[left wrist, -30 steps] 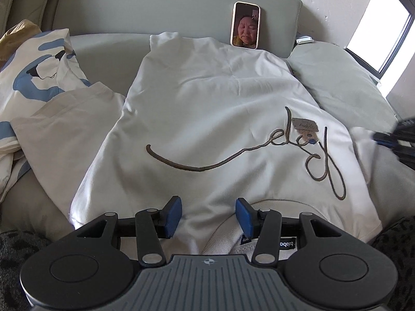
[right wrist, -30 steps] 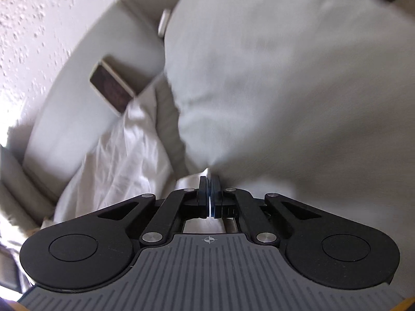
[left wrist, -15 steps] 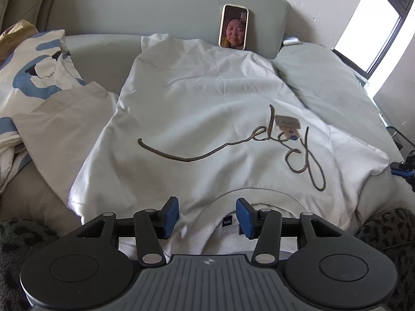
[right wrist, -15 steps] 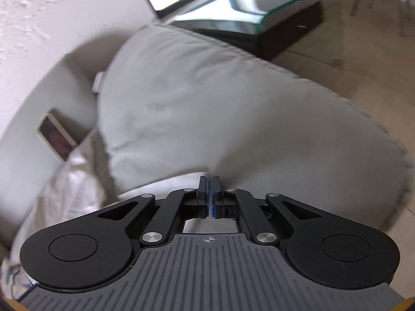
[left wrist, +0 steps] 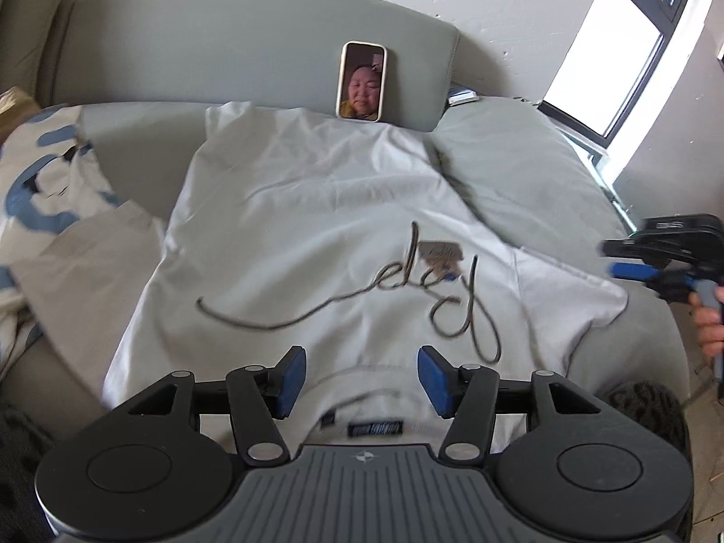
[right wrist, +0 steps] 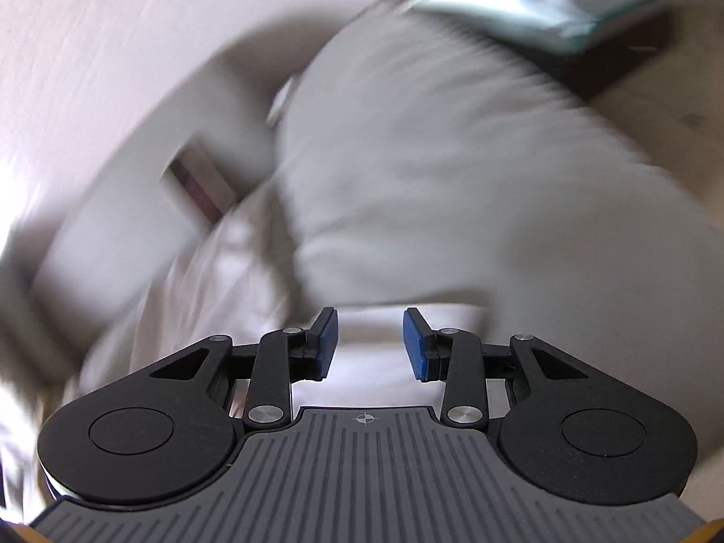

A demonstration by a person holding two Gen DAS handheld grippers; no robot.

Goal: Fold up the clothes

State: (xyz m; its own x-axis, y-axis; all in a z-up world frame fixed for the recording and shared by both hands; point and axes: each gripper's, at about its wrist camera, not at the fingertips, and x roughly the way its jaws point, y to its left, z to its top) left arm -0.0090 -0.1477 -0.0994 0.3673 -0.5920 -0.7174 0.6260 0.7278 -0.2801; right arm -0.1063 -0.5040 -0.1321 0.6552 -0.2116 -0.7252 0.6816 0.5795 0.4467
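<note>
A white sweatshirt [left wrist: 316, 235] with dark script stitching lies spread face up on a grey sofa [left wrist: 253, 59], collar nearest me. My left gripper [left wrist: 360, 362] hovers over the collar; its jaws are opening and nothing is between the blue pads. Further right, a hand holds my right gripper [left wrist: 611, 257] just beyond the spread right sleeve [left wrist: 570, 298]. The right wrist view is blurred by motion. There the right gripper [right wrist: 370, 323] has its jaws opening, empty, above white cloth [right wrist: 452, 312].
A phone [left wrist: 362, 81] leans on the sofa back behind the shirt. A blue-patterned cloth [left wrist: 40, 190] and a beige garment [left wrist: 81, 262] lie to the left. A grey cushion [left wrist: 520, 172] is at the right, a window [left wrist: 602, 45] beyond it.
My left gripper has risen and its jaws have widened a little. The right gripper's jaws went from shut to parted, letting go of the white cloth, and its view swung.
</note>
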